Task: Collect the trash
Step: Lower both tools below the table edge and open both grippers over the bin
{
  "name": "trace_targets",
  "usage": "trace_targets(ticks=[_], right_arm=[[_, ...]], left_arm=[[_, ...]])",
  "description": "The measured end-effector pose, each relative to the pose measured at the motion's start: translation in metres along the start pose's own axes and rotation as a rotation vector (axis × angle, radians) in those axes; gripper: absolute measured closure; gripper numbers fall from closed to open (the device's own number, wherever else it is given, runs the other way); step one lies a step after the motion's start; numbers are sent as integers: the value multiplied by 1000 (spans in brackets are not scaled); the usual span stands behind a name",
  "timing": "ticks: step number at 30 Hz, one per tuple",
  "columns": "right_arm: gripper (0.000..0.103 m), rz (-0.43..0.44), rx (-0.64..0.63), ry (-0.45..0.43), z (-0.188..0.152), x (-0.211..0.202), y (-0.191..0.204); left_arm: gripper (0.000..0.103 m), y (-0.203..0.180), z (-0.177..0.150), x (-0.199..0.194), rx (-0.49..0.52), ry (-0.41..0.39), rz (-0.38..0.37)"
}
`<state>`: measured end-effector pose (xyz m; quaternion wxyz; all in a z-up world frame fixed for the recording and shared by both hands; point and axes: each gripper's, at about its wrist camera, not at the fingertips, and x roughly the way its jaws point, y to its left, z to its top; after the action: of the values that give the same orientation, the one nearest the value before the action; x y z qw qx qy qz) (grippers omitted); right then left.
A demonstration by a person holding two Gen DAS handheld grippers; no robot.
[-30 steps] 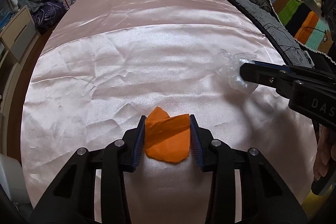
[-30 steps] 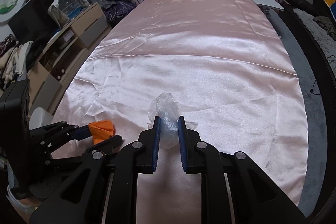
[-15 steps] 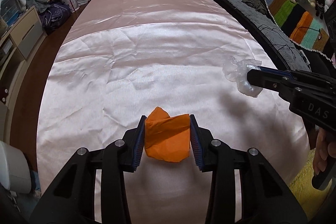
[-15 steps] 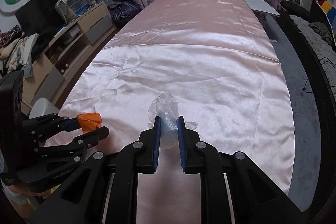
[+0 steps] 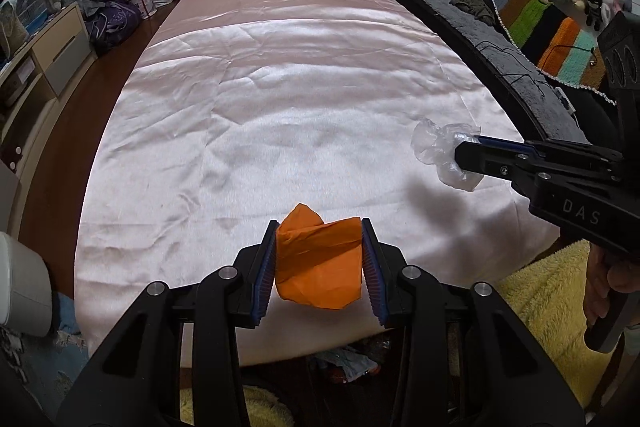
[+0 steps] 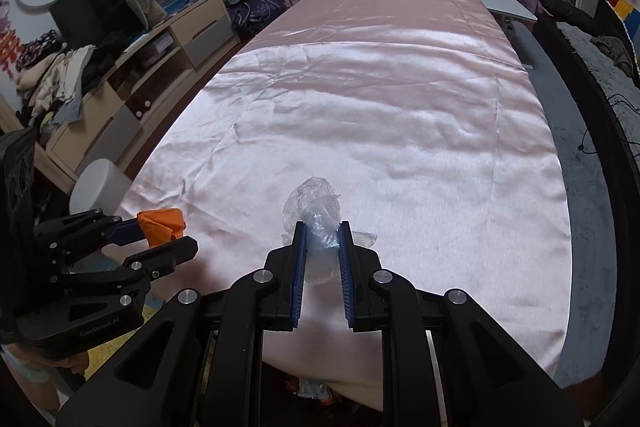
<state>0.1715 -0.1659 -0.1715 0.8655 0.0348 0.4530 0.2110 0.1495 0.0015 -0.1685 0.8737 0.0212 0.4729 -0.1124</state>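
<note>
Left wrist view: orange crumpled paper (image 5: 318,265) pinched between pads of left gripper (image 5: 319,269), carried above near edge of pink satin tabletop (image 5: 304,99). Clear plastic wrap (image 5: 438,151), wadded, clamped in right gripper (image 5: 466,157), jaws nearly together, person's hand (image 5: 608,287) on handle. Change since a second ago: both grippers drawn back toward near edge, loads unchanged; floor clutter under edge now visible. Judgement: pickup done, both pieces in transit to disposal. White bin (image 6: 100,183) stands left of tabletop, likely destination.
</note>
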Motion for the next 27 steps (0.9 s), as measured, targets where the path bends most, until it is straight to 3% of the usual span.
trace_targets(ticks=[18, 27], right_arm=[[86, 74, 19, 38, -87, -28, 24], [86, 73, 38, 96, -118, -15, 24]], left_arm=[[66, -9, -85, -18, -30, 40, -20], [66, -7, -118, -12, -50, 77, -43]])
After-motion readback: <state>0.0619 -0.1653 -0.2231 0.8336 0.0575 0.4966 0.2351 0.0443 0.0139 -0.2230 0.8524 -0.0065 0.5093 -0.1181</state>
